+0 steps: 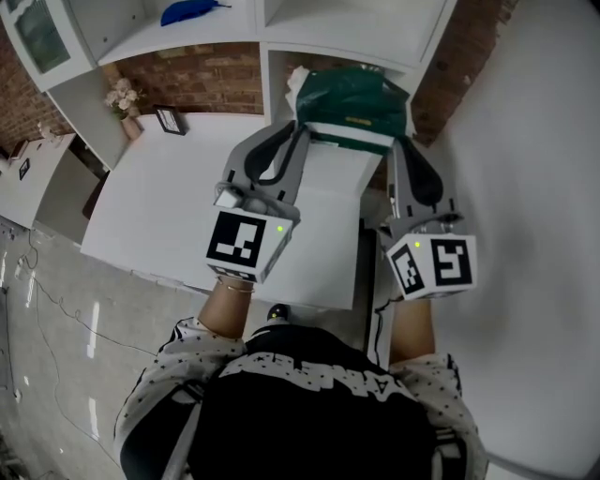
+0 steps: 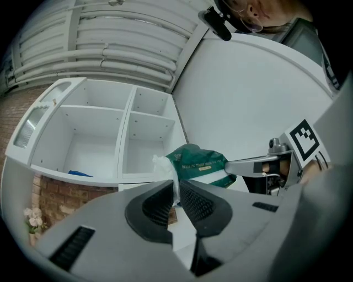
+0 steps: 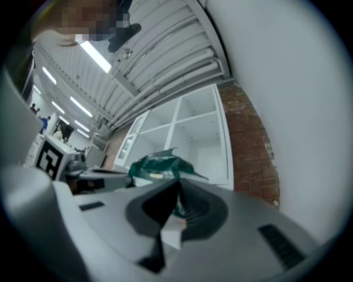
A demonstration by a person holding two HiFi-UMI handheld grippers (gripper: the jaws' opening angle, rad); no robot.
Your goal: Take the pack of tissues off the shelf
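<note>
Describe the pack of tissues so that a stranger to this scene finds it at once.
Start at the white shelf unit on the brick wall, just under its right half. There a soft dark green plastic pack with a white band hangs between the left gripper and the right gripper, each shut on one end. Nothing else is green; the blue object lies inside the shelf.

Tissue pack (image 1: 352, 108) between left gripper (image 1: 296, 131) and right gripper (image 1: 401, 142), before shelf (image 1: 262, 42), above table (image 1: 159, 197).

Green tissue pack (image 1: 352, 98), white band; white shelf (image 1: 220, 33); red brick wall (image 1: 202, 80).
</note>
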